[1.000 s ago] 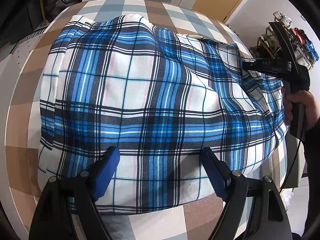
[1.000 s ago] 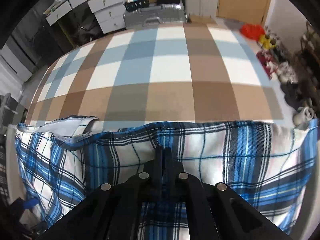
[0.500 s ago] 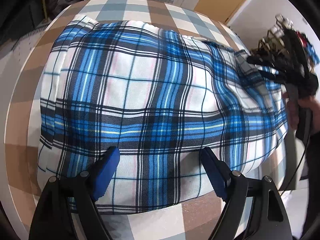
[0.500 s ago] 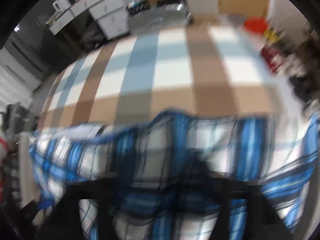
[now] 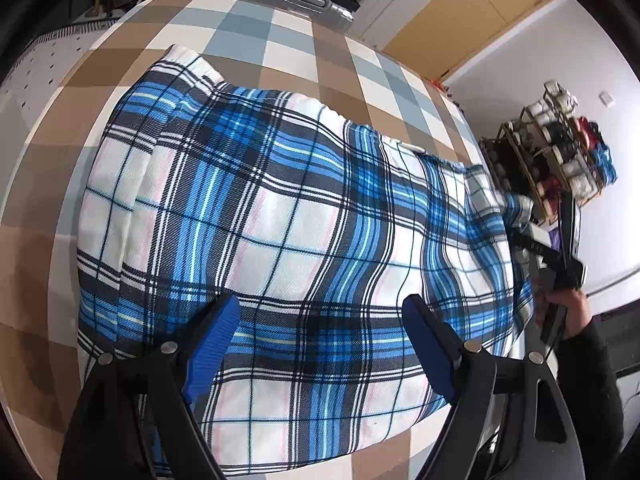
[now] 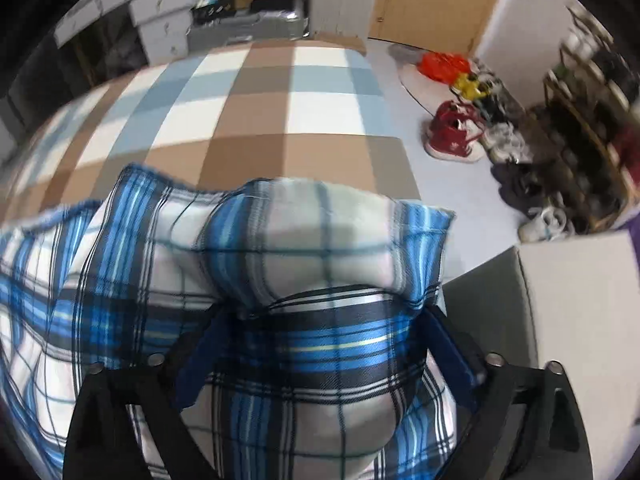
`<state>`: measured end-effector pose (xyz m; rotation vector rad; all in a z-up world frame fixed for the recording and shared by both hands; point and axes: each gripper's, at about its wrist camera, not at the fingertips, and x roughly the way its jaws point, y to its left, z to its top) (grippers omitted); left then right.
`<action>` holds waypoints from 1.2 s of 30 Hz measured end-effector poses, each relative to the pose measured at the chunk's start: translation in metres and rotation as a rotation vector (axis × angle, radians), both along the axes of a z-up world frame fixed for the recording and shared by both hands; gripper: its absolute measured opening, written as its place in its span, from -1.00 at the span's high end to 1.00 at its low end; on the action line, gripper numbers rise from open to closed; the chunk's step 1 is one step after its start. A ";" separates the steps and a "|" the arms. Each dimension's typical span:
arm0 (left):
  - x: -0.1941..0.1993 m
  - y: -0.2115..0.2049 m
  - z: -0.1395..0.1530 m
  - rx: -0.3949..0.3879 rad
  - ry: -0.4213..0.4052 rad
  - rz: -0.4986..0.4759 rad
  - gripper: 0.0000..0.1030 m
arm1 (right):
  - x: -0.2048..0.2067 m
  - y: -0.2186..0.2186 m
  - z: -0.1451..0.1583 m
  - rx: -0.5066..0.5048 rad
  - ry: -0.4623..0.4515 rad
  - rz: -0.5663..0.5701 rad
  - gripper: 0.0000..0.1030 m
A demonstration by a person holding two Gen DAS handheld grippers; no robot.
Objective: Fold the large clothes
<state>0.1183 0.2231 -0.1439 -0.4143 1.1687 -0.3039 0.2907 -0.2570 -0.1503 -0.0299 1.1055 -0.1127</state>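
Right gripper (image 6: 320, 344) letting go of plaid garment (image 5: 280, 220).
Was clamped on the fold edge, now opening, cloth between jaws; left gripper (image 5: 320, 336) apart, hovering. Fold laid.

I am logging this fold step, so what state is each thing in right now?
Plaid garment: folded, lying on the checkered cover, its right end rumpled.
Left claw: open, over the garment's near edge, gripping nothing.
Right claw: jaws opening, cloth bunched between them.
Checkered cover: spread flat.
Red shoes: on the floor.
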 end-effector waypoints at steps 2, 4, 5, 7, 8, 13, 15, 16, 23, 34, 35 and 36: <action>0.000 -0.004 0.000 0.031 -0.008 -0.033 -0.55 | 0.001 -0.001 0.001 0.002 0.005 0.007 -1.00; -0.001 -0.007 0.002 0.035 -0.014 -0.036 -0.54 | -0.001 0.001 0.006 -0.020 0.017 -0.009 -1.00; -0.001 -0.006 0.003 0.035 -0.015 -0.032 -0.54 | -0.003 0.002 0.011 -0.032 0.007 -0.018 -0.99; -0.001 -0.007 0.003 0.037 -0.015 -0.019 -0.55 | -0.015 0.009 0.030 -0.001 -0.051 -0.014 -0.96; -0.003 -0.007 0.005 0.040 -0.016 -0.007 -0.55 | -0.023 0.013 0.038 0.051 -0.081 0.009 -0.96; -0.013 -0.021 0.014 0.082 -0.075 -0.068 -0.55 | -0.073 0.049 0.047 0.236 -0.086 0.177 -0.99; -0.013 -0.028 0.012 0.153 -0.093 -0.085 -0.55 | -0.081 0.064 0.031 0.221 -0.013 0.221 -0.99; -0.013 -0.029 0.009 0.190 -0.089 -0.085 -0.55 | -0.085 0.074 0.019 0.146 0.034 0.262 -0.99; -0.011 -0.010 -0.003 0.119 -0.064 -0.064 -0.54 | -0.098 0.074 -0.015 0.026 0.115 0.298 -0.98; -0.027 -0.023 0.017 0.073 -0.094 -0.086 -0.55 | -0.162 0.024 0.038 0.345 -0.055 0.145 -1.00; -0.030 -0.028 0.022 0.061 -0.110 -0.095 -0.55 | -0.170 0.017 0.041 0.427 -0.065 0.119 -1.00; -0.034 -0.037 0.028 0.046 -0.134 -0.115 -0.55 | -0.181 0.006 0.041 0.534 -0.072 0.080 -1.00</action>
